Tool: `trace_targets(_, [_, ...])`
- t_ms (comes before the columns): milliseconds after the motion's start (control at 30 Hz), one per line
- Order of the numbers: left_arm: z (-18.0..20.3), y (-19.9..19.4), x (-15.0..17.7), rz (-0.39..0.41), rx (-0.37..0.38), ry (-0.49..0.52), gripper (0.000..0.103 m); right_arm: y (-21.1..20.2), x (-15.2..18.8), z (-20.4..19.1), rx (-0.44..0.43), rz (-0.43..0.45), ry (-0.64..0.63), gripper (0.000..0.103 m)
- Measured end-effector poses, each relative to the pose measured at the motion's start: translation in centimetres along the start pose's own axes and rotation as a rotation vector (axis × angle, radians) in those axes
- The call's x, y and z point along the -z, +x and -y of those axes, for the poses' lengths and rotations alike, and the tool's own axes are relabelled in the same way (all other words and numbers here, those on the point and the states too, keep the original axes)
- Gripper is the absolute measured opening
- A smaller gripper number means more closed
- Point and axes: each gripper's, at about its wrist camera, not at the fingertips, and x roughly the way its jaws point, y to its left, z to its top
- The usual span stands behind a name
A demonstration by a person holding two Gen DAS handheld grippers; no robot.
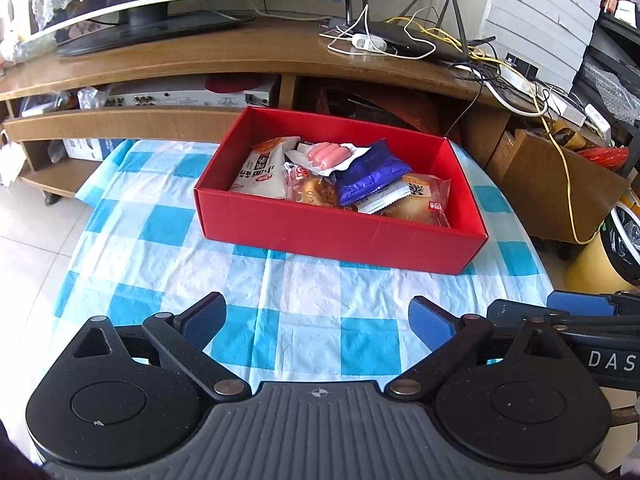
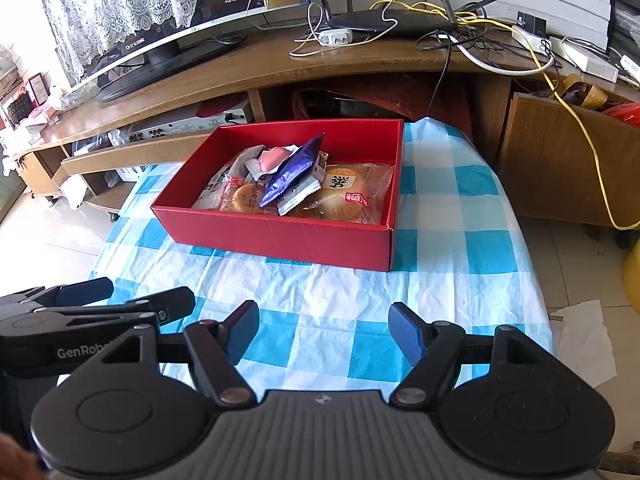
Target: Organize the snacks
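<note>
A red box (image 1: 336, 236) (image 2: 280, 236) stands on the far part of a table with a blue-and-white checked cloth (image 1: 280, 300) (image 2: 320, 292). In it lie several snacks: a pack of pink sausages (image 1: 326, 154) (image 2: 274, 158), a blue packet (image 1: 372, 174) (image 2: 290, 174), wrapped buns (image 1: 420, 200) (image 2: 344, 196) and a white packet (image 1: 260, 174). My left gripper (image 1: 318, 326) is open and empty over the near cloth. My right gripper (image 2: 324, 334) is open and empty beside it, and also shows at the right edge of the left wrist view (image 1: 580, 308).
A wooden TV stand (image 1: 240, 56) (image 2: 280, 64) runs behind the table, with a TV (image 1: 140, 4), a router (image 1: 412, 36) (image 2: 392, 22) and tangled cables. A yellow bin (image 1: 608, 248) stands at the right. Paper lies on the tiled floor (image 2: 584, 340).
</note>
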Motion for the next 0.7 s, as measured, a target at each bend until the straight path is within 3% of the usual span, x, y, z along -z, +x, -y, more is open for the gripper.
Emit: trace_targets(700, [0.07,-0.06,0.65,0.016,-0.056,0.027,0.103,0.41,0.12,-0.06,0.007,-0.014,-0.013,0.087])
